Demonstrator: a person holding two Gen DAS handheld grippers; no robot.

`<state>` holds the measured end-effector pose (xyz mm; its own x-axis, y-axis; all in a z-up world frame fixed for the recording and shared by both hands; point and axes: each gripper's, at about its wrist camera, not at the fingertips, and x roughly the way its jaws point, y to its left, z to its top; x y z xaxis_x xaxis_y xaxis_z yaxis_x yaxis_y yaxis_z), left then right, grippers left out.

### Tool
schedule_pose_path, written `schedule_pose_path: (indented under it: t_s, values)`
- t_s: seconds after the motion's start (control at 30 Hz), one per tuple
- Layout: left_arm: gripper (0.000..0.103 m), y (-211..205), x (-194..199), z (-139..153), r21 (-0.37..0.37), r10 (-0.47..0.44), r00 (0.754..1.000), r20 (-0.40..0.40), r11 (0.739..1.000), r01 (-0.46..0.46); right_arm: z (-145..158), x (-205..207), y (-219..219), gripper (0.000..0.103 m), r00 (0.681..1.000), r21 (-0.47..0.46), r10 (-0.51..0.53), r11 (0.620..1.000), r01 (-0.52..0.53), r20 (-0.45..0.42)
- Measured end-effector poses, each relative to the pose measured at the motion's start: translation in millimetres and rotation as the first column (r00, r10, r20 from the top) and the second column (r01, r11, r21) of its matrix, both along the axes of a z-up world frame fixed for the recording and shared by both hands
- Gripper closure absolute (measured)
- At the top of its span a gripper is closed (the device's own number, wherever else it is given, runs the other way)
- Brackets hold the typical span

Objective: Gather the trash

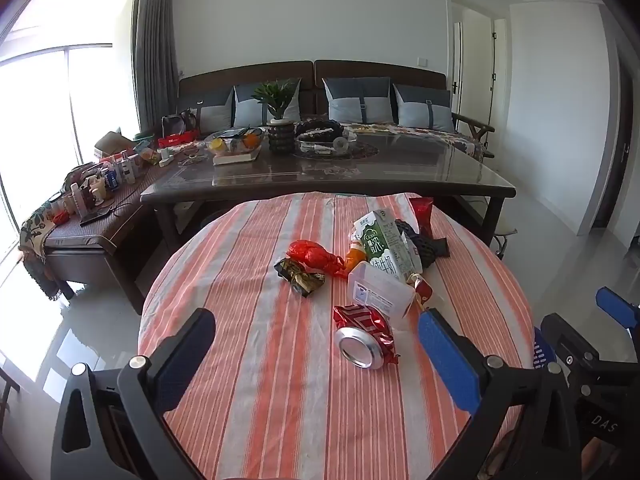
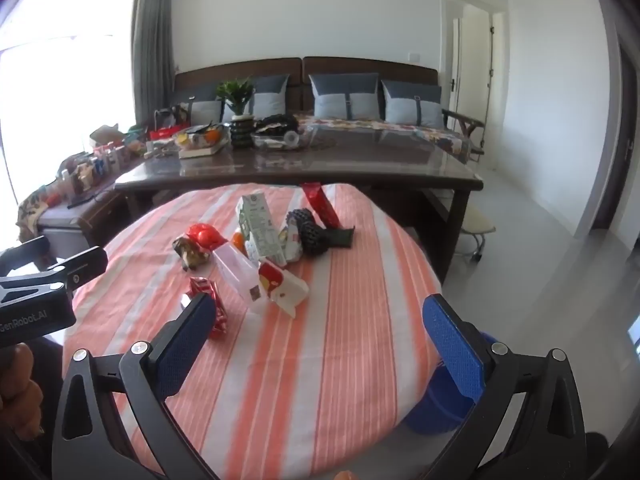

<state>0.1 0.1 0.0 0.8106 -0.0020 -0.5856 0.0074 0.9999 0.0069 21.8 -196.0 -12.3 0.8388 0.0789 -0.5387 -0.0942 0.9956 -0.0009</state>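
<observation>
Just ahead of the left gripper's (image 1: 316,344) spread fingers, crushed can (image 1: 366,340).

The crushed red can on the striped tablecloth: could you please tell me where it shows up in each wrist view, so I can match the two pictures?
Left wrist view: the crushed red can lies low and centre-right, silver end toward the camera, between the open fingers.
Right wrist view: it sits lower left, partly hidden behind the near finger.
Shared landmark: the green-and-white milk carton stands beyond the can in both views.
</observation>
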Motion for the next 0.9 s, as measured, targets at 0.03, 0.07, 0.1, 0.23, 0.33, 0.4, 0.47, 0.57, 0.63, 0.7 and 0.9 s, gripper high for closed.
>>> schedule_pose_path:
  t_s: [0.03, 0.07, 0.1, 0.23, 0.33, 0.4, 0.47, 0.57, 0.63, 0.7, 0.9]
  values:
    - [0.000, 0.0, -0.1, 0.0, 0.002, 0.000, 1.000, 0.002, 1.000, 0.000, 0.0, 0.0, -0.1, 0.000, 1.000, 0.000, 0.000, 1.000, 0.000, -0.001]
    - [0.000, -0.1, -0.1, 0.0, 0.003, 0.000, 1.000, 0.002, 1.000, 0.000, 0.1, 0.0, -0.3, 0.000, 1.000, -0.001, 0.000, 1.000, 0.000, -0.002]
    - [0.000, -0.1, -0.1, 0.0, 0.002, 0.000, 1.000, 0.002, 1.000, 0.000, 0.3, -0.1, -0.3, 0.000, 1.000, -0.002, 0.001, 1.000, -0.001, -0.003]
    - [0.000, 0.0, -0.1, 0.0, 0.004, 0.000, 1.000, 0.001, 1.000, 0.000, 0.8, 0.4, -0.4, 0.000, 1.000, -0.001, -0.002, 1.000, 0.002, -0.002]
    - [0.000, 1.0, -0.6, 0.1, 0.003, 0.001, 1.000, 0.001, 1.000, -0.001, 0.9, 0.1, -0.5, 0.000, 1.000, -0.003, -0.002, 1.000, 0.002, -0.003]
    - [0.000, 1.1, -0.6, 0.4, 0.004, 0.001, 1.000, 0.001, 1.000, -0.001, 1.5, -0.3, -0.8, 0.000, 1.000, -0.004, -0.003, 1.000, 0.003, -0.003]
    - [0.000, 2.6, -1.1, 0.5, 0.001, 0.002, 1.000, 0.001, 1.000, -0.002, 1.5, -0.2, -0.9, 0.000, 1.000, -0.004, -0.002, 1.000, 0.002, -0.003]
    - [0.000, 0.5, 1.5, -1.3, 0.005, 0.000, 1.000, 0.000, 1.000, 0.000, 1.5, 0.0, -1.2, 0.000, 1.000, -0.003, -0.002, 1.000, 0.002, -0.003]
    - [0.000, 0.6, 1.6, -1.5, 0.005, -0.001, 1.000, 0.000, 1.000, 0.001, 1.7, 0.2, -1.3, 0.000, 1.000, -0.003, -0.001, 1.000, 0.001, -0.004]
    - [0.000, 0.7, 1.9, -1.6, 0.004, -0.002, 1.000, -0.001, 1.000, 0.002, 1.6, 0.4, -1.3, 0.000, 1.000, -0.004, -0.002, 1.000, 0.002, -0.004]
    - [0.000, -3.1, 0.3, 0.2, 0.004, -0.003, 1.000, -0.001, 1.000, 0.003, 2.1, -0.9, -0.8, 0.000, 1.000, -0.005, -0.003, 1.000, 0.003, -0.003]
